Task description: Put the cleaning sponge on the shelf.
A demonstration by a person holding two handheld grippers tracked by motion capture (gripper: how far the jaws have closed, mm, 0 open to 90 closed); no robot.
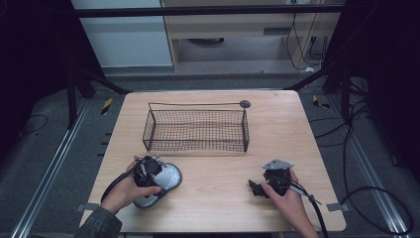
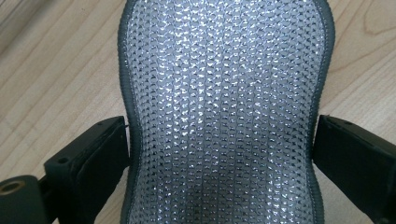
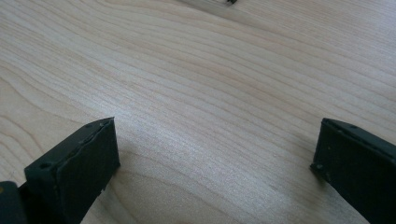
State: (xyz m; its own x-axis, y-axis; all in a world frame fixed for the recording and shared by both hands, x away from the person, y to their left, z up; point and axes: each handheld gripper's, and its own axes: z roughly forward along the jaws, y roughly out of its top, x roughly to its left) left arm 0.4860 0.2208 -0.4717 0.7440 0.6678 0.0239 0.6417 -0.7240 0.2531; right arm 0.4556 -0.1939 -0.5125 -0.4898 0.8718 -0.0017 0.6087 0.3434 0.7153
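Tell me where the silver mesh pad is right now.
In the high view the silver mesh pad lies flat at the table's front left, under the left gripper, nearer the person than the wire basket.

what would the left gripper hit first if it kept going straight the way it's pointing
The silver mesh insole-shaped pad. The left gripper is open with one jaw either side of the pad's narrow waist, so going on it would probably press into the pad lying on the wooden table, though the gap above it is unclear.
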